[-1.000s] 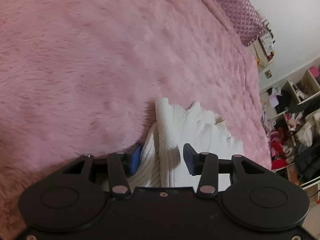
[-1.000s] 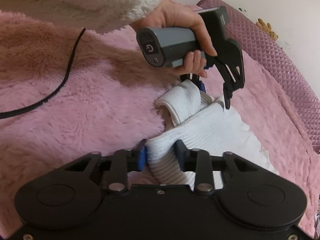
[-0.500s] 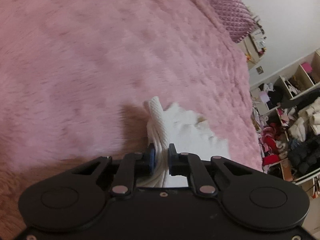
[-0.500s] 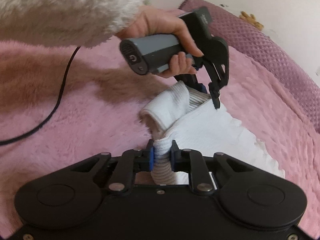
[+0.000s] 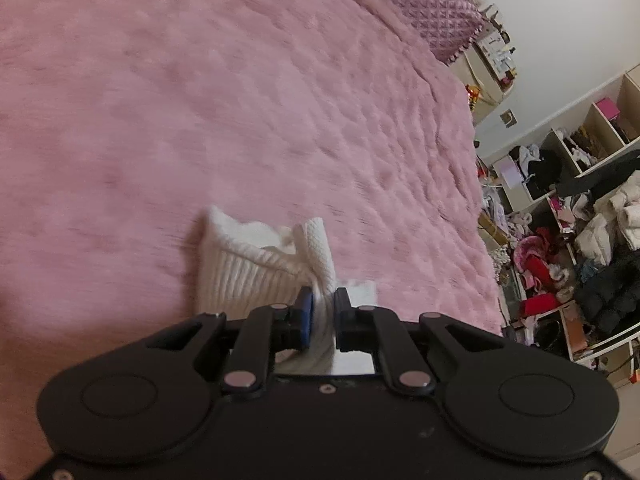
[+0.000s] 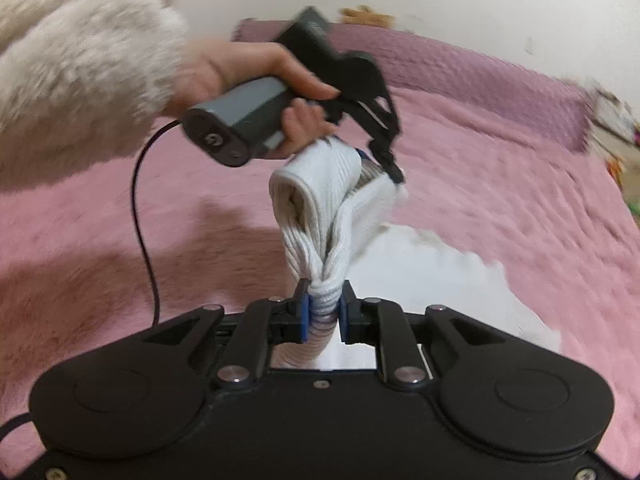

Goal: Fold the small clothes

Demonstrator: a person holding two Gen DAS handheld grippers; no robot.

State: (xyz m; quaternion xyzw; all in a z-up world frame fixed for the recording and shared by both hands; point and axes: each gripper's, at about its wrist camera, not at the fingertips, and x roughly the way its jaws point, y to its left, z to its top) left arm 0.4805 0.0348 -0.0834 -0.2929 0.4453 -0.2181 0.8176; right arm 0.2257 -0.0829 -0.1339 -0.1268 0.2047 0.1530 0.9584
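A small white ribbed knit garment [image 6: 320,216] hangs between my two grippers above the pink furry blanket [image 6: 500,200]. My right gripper [image 6: 323,308] is shut on a bunched fold of it at its near end. My left gripper [image 5: 320,308] is shut on another bunched fold; in the right wrist view it [image 6: 380,160] holds the garment's far end, with the person's hand on its grey handle. In the left wrist view the garment [image 5: 248,264] droops to the left of the jaws. Its lower part [image 6: 460,280] still lies on the blanket.
A purple quilted cover [image 5: 432,12] lies along the bed's far edge. Cluttered shelves with clothes [image 5: 568,232] stand past the bed's right side. A black cable [image 6: 140,208] runs over the blanket at left.
Both grippers closed on the white garment, then lifted it off the blanket. A second ago both were open around its folds while it lay flat.
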